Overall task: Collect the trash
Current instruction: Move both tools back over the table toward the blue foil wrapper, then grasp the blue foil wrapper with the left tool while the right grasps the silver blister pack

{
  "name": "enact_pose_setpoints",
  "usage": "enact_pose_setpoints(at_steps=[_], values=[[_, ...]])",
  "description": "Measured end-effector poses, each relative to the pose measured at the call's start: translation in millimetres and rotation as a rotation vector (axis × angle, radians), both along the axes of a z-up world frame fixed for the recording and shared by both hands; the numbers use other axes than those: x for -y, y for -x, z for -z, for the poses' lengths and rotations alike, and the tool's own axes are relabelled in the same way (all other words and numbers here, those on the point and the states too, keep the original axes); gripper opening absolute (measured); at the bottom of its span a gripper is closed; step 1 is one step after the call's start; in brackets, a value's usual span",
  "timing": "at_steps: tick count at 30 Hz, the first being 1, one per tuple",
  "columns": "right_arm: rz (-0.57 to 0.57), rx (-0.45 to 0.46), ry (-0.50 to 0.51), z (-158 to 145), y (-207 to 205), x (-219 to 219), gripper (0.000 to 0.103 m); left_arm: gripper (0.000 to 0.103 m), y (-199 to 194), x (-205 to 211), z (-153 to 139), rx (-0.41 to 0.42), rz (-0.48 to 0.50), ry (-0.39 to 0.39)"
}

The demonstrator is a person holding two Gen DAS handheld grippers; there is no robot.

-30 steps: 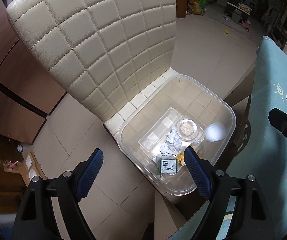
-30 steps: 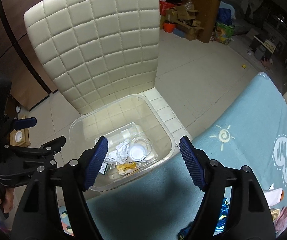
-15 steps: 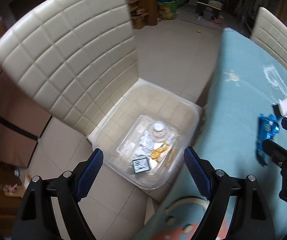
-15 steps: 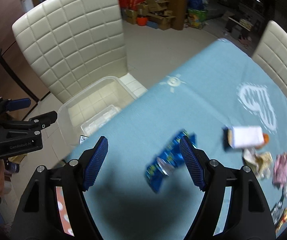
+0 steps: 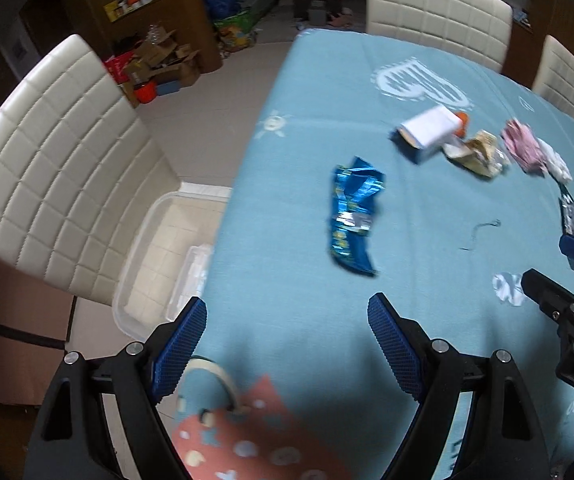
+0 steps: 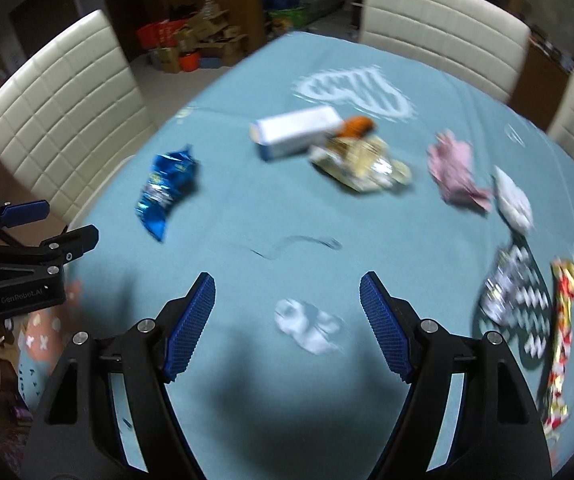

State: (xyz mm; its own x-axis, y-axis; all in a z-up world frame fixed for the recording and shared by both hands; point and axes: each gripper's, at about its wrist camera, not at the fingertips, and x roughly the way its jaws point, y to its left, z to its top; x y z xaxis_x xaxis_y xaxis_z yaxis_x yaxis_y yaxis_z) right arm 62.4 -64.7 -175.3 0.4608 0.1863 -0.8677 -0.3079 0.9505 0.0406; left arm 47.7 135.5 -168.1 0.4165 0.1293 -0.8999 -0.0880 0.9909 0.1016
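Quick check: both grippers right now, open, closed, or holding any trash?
Left gripper: open, holding nothing.
Right gripper: open, holding nothing.

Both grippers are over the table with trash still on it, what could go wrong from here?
The white scrap under the open right gripper looks thin and flat, so the fingers may pinch the tablecloth with it. The bin sits low on the chair beside the table's edge, mostly hidden, so a drop could miss. The wrapper is crumpled and may slip.

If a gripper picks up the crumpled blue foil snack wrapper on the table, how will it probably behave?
The crumpled blue foil snack wrapper looks empty and creased, so it is probably light and floppy. Its shiny film may slip between pads, and lying flat, it should not roll.
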Motion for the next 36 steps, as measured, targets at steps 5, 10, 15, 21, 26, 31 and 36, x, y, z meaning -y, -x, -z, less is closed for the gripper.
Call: enact_pose_setpoints(at_steps=[5, 10, 15, 21, 26, 31, 36], values=[[0.102, -0.006, 0.008, 3.3, 12.9, 51.2, 0.075, 0.081, -3.7, 39.2, 3.1, -0.013, 0.063, -0.004], [0.206, -0.007, 0.004, 4.7, 15.3, 99.7, 0.075, 0.081, -8.5, 64.9, 4.0, -0.017, 0.104, -0.022], [0.268, -0.009, -0.006, 6.3, 8.3, 125.0, 0.075, 0.081, -16.1, 72.1, 3.3, -0.015, 0.094, -0.033], [0.299, -0.007, 0.004, 11.4, -9.7, 129.8, 0.079, 0.081, -32.4, 59.2, 9.0, -0.034, 0.031, -0.045], [0.324, -0.026, 0.009, 20.4, -29.0, 132.8, 0.082, 0.081, -46.8, 47.8, 18.3, -0.049, 0.005, -0.042], [0.356, -0.045, 0.051, 32.1, -50.5, 135.4, 0.082, 0.081, -60.2, 40.5, 30.4, -0.062, -0.008, -0.049], [0.383, -0.056, 0.076, 41.5, -65.2, 137.3, 0.082, 0.081, -70.2, 31.5, 43.4, -0.082, -0.024, -0.028]])
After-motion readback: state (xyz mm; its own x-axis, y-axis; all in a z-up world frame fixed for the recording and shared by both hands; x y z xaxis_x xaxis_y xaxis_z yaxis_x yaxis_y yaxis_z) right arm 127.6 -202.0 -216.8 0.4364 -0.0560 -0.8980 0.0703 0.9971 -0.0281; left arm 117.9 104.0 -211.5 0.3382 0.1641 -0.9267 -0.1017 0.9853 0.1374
